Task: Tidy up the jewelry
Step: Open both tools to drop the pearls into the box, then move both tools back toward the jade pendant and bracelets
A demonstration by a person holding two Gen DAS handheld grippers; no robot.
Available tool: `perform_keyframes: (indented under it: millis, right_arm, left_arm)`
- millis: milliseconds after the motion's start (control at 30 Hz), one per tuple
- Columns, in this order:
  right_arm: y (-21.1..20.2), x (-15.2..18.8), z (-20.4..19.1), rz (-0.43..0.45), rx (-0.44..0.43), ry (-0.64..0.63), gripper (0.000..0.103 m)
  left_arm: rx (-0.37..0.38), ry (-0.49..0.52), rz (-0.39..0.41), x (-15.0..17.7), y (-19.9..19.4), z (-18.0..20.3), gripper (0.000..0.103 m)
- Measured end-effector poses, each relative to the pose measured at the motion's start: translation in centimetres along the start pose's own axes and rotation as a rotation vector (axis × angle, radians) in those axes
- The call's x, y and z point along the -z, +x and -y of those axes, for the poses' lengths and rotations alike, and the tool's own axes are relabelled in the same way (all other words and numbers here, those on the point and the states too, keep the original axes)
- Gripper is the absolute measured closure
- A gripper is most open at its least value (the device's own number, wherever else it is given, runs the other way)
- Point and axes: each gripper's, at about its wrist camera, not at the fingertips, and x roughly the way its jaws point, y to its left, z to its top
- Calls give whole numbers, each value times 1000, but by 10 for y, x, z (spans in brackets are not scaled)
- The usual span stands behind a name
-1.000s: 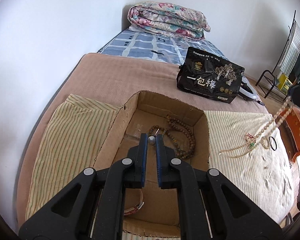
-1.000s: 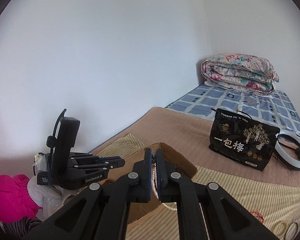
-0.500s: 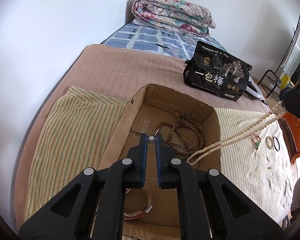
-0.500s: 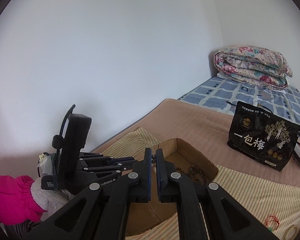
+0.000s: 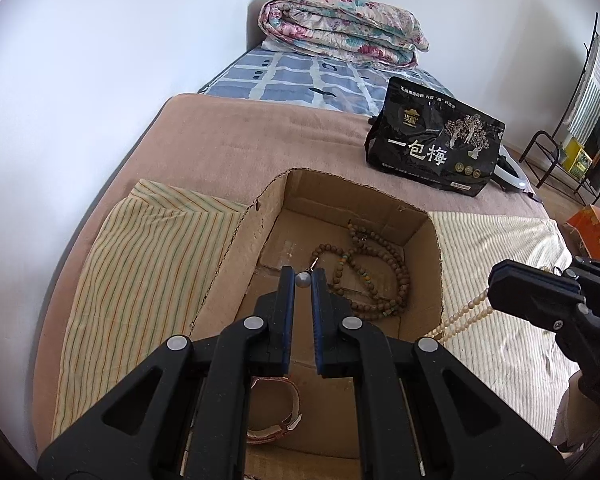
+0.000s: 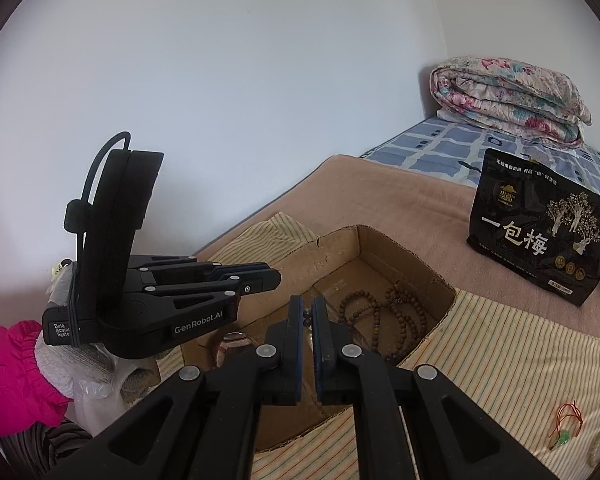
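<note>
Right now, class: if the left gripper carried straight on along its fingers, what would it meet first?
Probably the brown bead necklace on the floor of the cardboard box; the left gripper, already shut on a small grey bead, points down into it. Depth is uncertain.

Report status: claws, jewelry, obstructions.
Left claw shut on grey bead over cardboard box. Right claw shut on cream bead necklace. Nothing blocking.
</note>
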Motion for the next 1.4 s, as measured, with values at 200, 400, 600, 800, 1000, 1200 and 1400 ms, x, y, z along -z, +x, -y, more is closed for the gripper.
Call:
perform_keyframes:
  millis: [200,400,600,800,1000,1200,1400]
  right_arm:
    - [2,5,0,-24,-4,-1,96]
    - [-4,8,-2,-18,19,-2,61]
    - [-12,10,-2,-5,63,-4,27]
    - [-26,11,2,18,101,6,13]
    - [-50,15,11,50,142,25,1]
    - [-74,21,29,72,198,54,0]
    - [-97,31,52,65,260,91,0]
  left_arm:
    - [-4,-1,-1,0,0,1,97]
    - [-17,2,19,-1,-3,2,54]
    - [-27,5,38,-2,-9,4,51]
    - [-26,16,48,-3,-14,10,51]
    - [-23,39,70,-5,-22,30,51]
    - [-14,69,81,-5,-25,53,51]
    - [27,86,87,-3,-28,80,51]
